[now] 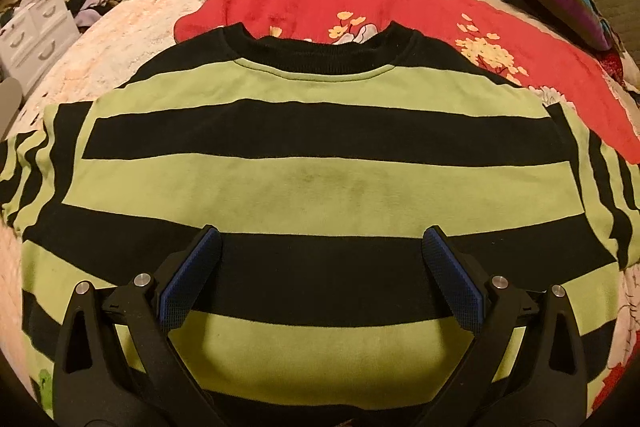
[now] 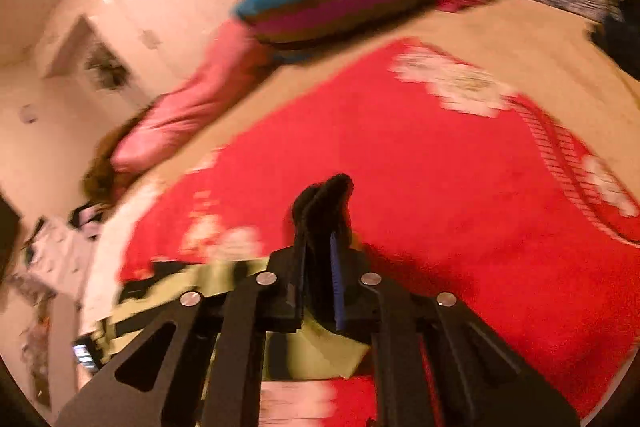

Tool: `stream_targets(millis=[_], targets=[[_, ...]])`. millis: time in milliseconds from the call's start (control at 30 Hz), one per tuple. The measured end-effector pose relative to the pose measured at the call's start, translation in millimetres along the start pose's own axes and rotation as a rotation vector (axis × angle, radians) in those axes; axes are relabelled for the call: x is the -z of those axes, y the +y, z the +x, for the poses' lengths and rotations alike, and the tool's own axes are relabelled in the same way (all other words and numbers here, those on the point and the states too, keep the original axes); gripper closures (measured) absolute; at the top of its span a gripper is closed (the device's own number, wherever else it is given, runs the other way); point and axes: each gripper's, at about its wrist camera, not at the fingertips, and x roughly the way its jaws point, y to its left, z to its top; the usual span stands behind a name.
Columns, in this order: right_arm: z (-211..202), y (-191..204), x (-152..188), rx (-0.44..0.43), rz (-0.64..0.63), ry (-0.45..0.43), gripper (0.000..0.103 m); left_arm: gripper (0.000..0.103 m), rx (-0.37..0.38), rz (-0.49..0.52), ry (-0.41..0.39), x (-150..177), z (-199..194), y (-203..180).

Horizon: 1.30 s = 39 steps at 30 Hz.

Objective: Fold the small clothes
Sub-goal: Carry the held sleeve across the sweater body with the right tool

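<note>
The shirt [image 1: 320,187] is soft and light. The left tool [image 1: 320,267] hovers wide open and empty; the right tool [image 2: 320,267] is closed on black fabric [image 2: 326,203], probably a sleeve edge.

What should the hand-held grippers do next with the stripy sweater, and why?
Probably the right hand-held gripper should carry its pinched black fold of the striped sweater across toward the middle. Its jaws are shut on that fabric, lifted above the red blanket. The left hand-held gripper hangs open over the lower stripes, gripping nothing, so it could press down to steady the sweater.
</note>
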Motion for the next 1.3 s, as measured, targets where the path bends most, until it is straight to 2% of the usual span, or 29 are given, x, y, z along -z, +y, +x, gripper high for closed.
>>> stream_targets(millis=[167, 267, 400, 567, 667, 700, 767, 800, 967, 1067, 1167, 1267, 1300], targets=[[28.8, 89.6, 9.6, -0.163, -0.110, 0.068, 0.094, 0.008, 0.054, -0.052, -0.042, -4.9, -20.5, 13.6], [51.4, 129.3, 22.1, -0.231, -0.141, 0.129, 0.094, 0.008, 0.035, -0.060, -0.079, -9.5, -27.6, 19.4], [79.2, 172.7, 41.1, -0.300, -0.173, 0.202, 0.094, 0.008, 0.049, -0.086, -0.091, -13.0, -29.4, 25.8], [112.5, 210.6, 64.4, -0.328, -0.195, 0.282, 0.094, 0.008, 0.069, -0.098, -0.071, -11.8, -23.9, 28.3], [117.4, 219.5, 76.5, -0.357, -0.187, 0.307, 0.085, 0.008, 0.097, -0.121, -0.064, -11.0, -23.4, 33.2], [117.2, 223.7, 78.6, -0.363, -0.193, 0.304, 0.071, 0.008, 0.106, -0.127, -0.062, -11.2, -23.2, 34.3], [114.5, 223.0, 78.3, -0.367, -0.200, 0.284, 0.053, 0.008, 0.129, -0.143, -0.056, -11.2, -23.0, 36.7], [111.0, 220.1, 76.5, -0.370, -0.197, 0.271, 0.049, 0.008, 0.139, -0.149, -0.051, -10.6, -22.5, 37.5], [103.2, 197.8, 74.0, -0.273, -0.218, 0.240, 0.046, 0.008, 0.233, -0.185, -0.065, -11.4, -28.4, 39.6], [98.6, 177.2, 75.2, -0.183, -0.248, 0.226, 0.046, 0.008, 0.388, -0.243, -0.081, -12.3, -33.5, 41.2], [92.3, 153.5, 76.7, -0.121, -0.243, 0.219, 0.046, 0.008, 0.486, -0.264, -0.048, -14.3, -27.6, 30.9], [85.5, 135.9, 78.3, -0.085, -0.224, 0.209, 0.046, 0.008, 0.533, -0.302, 0.016, -16.9, -12.0, 17.2], [82.8, 130.4, 78.5, -0.079, -0.223, 0.207, 0.040, 0.009, 0.539, -0.320, 0.043, -17.8, -5.1, 13.3]])
